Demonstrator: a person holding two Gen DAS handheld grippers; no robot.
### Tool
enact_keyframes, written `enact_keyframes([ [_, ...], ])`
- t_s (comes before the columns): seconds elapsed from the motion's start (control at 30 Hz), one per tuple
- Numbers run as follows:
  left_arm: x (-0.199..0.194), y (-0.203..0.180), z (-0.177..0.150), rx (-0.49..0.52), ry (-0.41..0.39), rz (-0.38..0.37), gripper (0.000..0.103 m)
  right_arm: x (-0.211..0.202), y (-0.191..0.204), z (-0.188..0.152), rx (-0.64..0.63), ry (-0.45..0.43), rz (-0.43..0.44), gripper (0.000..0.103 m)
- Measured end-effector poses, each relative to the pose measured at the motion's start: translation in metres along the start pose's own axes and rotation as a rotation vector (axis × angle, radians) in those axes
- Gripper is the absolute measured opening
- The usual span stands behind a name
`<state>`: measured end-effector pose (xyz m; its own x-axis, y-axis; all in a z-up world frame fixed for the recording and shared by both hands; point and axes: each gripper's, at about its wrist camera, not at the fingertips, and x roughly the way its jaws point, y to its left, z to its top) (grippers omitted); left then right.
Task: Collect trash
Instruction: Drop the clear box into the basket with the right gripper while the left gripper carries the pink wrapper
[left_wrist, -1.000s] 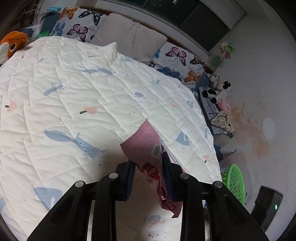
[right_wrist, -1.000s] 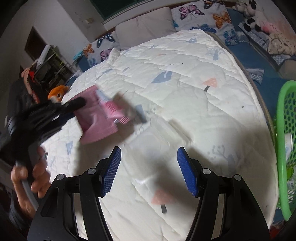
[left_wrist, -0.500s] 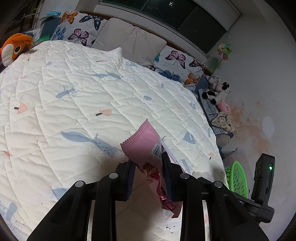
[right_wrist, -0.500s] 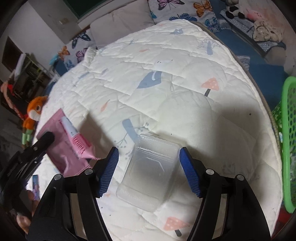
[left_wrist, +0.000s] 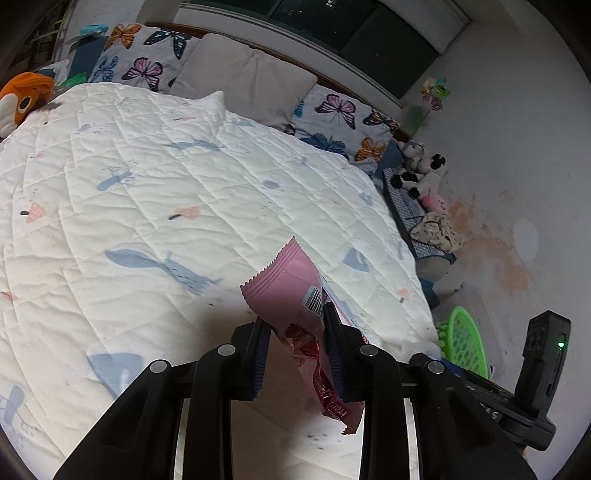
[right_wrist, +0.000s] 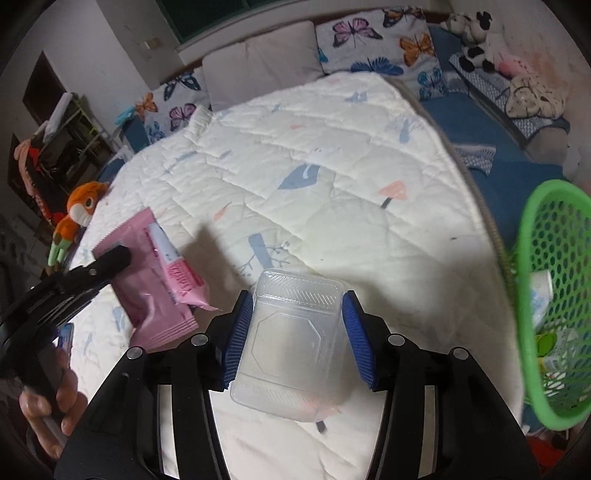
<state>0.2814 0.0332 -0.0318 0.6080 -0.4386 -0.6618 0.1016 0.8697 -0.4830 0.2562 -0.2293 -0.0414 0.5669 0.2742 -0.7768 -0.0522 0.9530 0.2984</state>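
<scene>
Working over a white quilted bed (right_wrist: 369, 236) ringed by butterfly pillows (right_wrist: 373, 40), you clamp your right gripper (right_wrist: 295, 332) on a clear plastic container (right_wrist: 291, 347), its jaws having just closed from a wider spread. Left of the container, your left gripper (left_wrist: 295, 350) pinches a pink wrapper (left_wrist: 295, 295); right, a green basket (right_wrist: 528, 332).

A bed (right_wrist: 369, 229) takes up most of both views, covered by a white quilt (left_wrist: 184, 206) printed with blue whales and small pink mushrooms. At its head lie butterfly pillows (left_wrist: 347, 122) and a plain grey pillow (left_wrist: 243, 81). An orange stuffed toy (left_wrist: 22, 96) sits at one edge. Soft toys (right_wrist: 476, 33) lie on the blue strip beside the quilt.
</scene>
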Motion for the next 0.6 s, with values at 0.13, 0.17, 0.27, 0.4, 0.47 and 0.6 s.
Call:
enact_keyframes([
  [0.13, -0.001, -0.02, -0.005, 0.023, 0.009, -0.022, 0.028, -0.026, -0.015, -0.002, 0.016, -0.034, 0.006, 0.051],
  [0.17, 0.0, -0.025, -0.006, 0.028, 0.013, -0.032, 0.028, -0.034, -0.021, -0.003, 0.019, -0.044, 0.0, 0.051],
  [0.27, 0.001, -0.042, -0.01, 0.048, 0.021, -0.05, 0.028, -0.051, -0.039, -0.006, 0.027, -0.069, -0.019, 0.051],
  [0.4, 0.004, -0.068, -0.014, 0.07, 0.034, -0.084, 0.028, -0.068, -0.066, -0.013, 0.042, -0.084, -0.057, 0.051],
  [0.47, 0.008, -0.082, -0.016, 0.084, 0.041, -0.101, 0.028, -0.077, -0.083, -0.016, 0.051, -0.091, -0.085, 0.051],
  [0.6, 0.017, -0.111, -0.021, 0.121, 0.057, -0.126, 0.028, -0.088, -0.113, -0.023, 0.067, -0.103, -0.121, 0.051],
])
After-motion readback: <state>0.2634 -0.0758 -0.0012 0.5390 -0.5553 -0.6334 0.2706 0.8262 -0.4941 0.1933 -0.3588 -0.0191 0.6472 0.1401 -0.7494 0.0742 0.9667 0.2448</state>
